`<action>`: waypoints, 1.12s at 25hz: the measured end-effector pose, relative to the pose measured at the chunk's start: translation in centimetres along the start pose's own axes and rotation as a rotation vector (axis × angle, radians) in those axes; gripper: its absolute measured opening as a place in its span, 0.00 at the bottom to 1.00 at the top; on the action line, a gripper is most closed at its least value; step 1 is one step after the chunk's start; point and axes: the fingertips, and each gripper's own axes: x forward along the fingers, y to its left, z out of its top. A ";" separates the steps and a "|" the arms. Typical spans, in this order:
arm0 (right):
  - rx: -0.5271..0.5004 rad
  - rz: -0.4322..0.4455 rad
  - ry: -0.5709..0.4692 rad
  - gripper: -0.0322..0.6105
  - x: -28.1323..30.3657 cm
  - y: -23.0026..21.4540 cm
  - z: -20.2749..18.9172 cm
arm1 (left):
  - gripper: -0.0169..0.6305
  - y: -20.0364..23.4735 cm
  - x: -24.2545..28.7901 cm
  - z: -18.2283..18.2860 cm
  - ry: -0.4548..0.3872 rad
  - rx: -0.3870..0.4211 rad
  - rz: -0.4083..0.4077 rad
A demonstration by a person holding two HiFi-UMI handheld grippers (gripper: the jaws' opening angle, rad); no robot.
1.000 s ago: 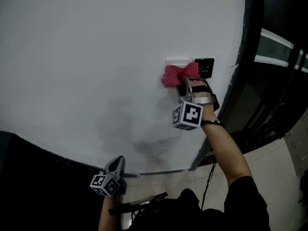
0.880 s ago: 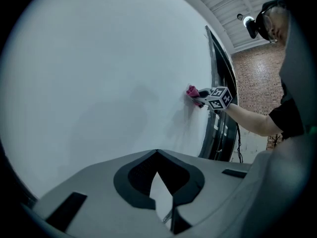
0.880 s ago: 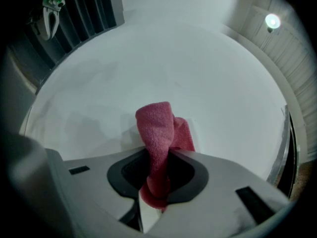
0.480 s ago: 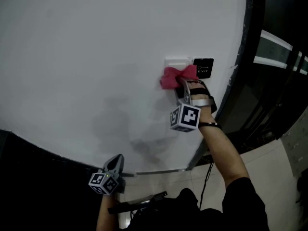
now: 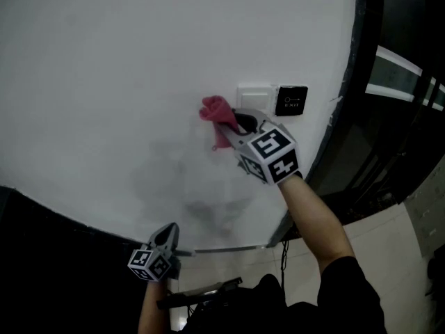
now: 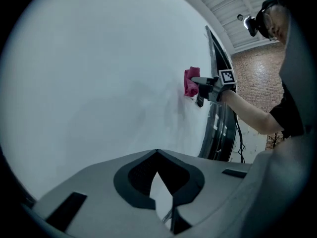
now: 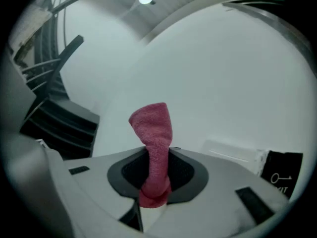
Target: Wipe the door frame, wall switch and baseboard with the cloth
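Note:
A red cloth (image 5: 216, 117) hangs pinched in my right gripper (image 5: 235, 125), which is shut on it against the white wall. It sits just left of and slightly below the white wall switch (image 5: 254, 95). In the right gripper view the cloth (image 7: 154, 143) stands up out of the jaws, with the switch (image 7: 232, 150) to its right. The dark door frame (image 5: 349, 82) runs down the right side. My left gripper (image 5: 169, 241) is held low near the wall's bottom edge, shut and with nothing in it (image 6: 166, 209). From there the cloth (image 6: 191, 81) shows far up the wall.
A black exit button (image 5: 292, 101) is mounted right of the switch, also seen in the right gripper view (image 7: 280, 175). A metal strip (image 5: 229, 248) runs along the wall's foot. A dark panel (image 5: 55, 256) fills the lower left. Cables (image 5: 284, 256) hang by the door frame.
My right gripper has swung left off the switch and rolled over, carrying the cloth onto bare wall. The left gripper has stayed put.

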 end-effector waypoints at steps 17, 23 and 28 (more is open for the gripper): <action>-0.038 -0.352 -0.029 0.18 -3.0 -9.6 -2.1 | 0.01 -1.4 1.5 0.1 0.019 0.030 -0.021; -0.019 -0.364 -0.023 0.18 -4.3 -11.2 -3.0 | 0.01 -1.8 2.4 -0.6 0.030 0.019 -0.028; -0.017 -0.389 -0.027 0.18 -5.6 -12.7 -3.6 | 0.01 -2.4 3.2 -0.8 0.036 0.017 -0.044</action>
